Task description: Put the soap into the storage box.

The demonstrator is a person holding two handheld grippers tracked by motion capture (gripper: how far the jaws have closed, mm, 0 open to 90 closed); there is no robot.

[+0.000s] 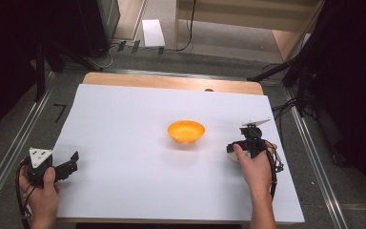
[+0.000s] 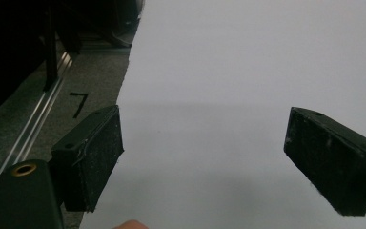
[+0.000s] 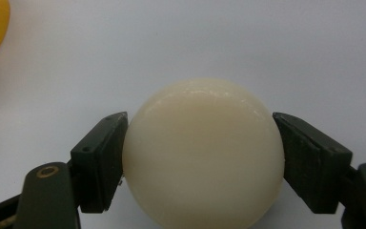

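The right tongs are pinching a cream ball, one jaw pressed on each side so it cannot roll away. The ball sits low on the tabletop near its right edge. I think the ball is meant to go into the orange bowl, which waits in the middle of the tabletop. Nothing lies between the ball and the bowl, so the way looks clear. The left tongs are spread wide and hold nothing. They rest by the near left corner, out of the way
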